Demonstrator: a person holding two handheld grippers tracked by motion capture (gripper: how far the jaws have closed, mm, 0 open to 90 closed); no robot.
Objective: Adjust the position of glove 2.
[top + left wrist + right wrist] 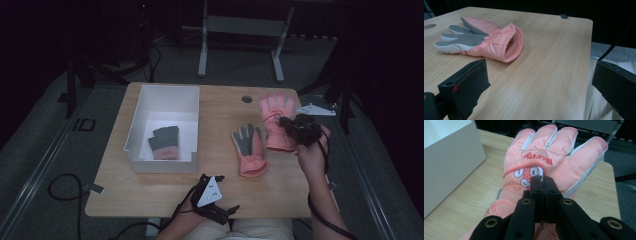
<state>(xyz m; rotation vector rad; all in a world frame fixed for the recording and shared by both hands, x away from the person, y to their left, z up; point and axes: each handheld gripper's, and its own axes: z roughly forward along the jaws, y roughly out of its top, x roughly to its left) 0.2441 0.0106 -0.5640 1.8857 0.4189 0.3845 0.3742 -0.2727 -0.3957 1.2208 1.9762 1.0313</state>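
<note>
The right gripper pinches the pink glove near the table's right edge; the left gripper gapes wide, holding nothing.

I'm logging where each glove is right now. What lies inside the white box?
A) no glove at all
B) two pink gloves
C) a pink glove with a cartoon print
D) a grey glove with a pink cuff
D: in the high view the white box holds one grey glove with a pink cuff, and both pink gloves are outside it.

surface: wooden table | on it: white bin, palm-up pink glove
</note>
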